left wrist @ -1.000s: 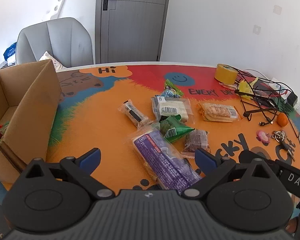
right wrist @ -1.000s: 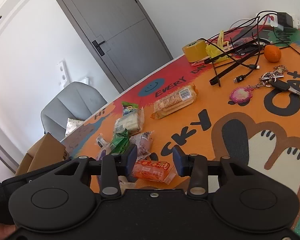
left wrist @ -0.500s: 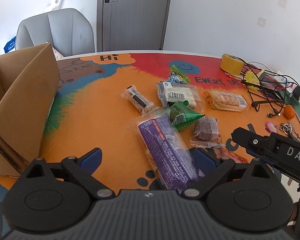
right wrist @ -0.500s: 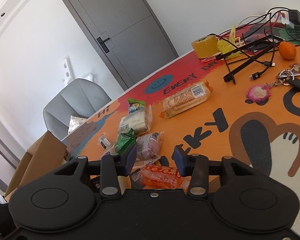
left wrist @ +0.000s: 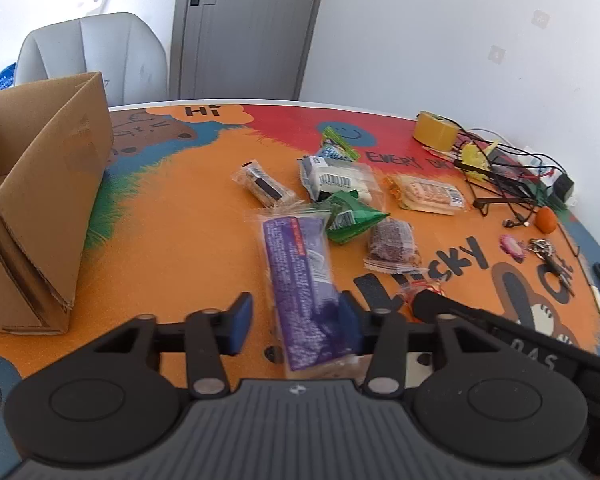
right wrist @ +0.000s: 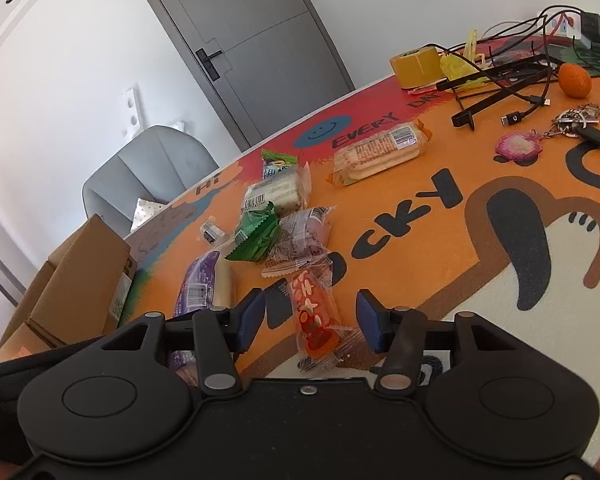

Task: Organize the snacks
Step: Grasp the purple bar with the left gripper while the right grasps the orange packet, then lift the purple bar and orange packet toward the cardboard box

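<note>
Table point(left wrist: 180, 240): orange, red, blue cartoon print, black lettering
Long pack point(left wrist: 296, 280): purple
Pouch point(left wrist: 350, 218): green
Box point(left wrist: 48, 184): brown
Sachet point(right wrist: 314, 316): orange, white-patterned

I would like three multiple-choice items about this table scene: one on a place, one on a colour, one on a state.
1. Where does the cardboard box stand in the left wrist view?
A. left side of the table
B. right side, among the cables
C. on the chair

2. What colour is the snack between the right gripper's fingers?
A. purple
B. green
C. orange-red

3. How is the purple snack pack placed?
A. inside the box
B. between the left gripper's closing fingers
C. under the tape roll

Answers: 1 A, it fills the left edge. 2 C, the orange-red packet lies there. 3 B, its near end sits between the blue pads.
</note>
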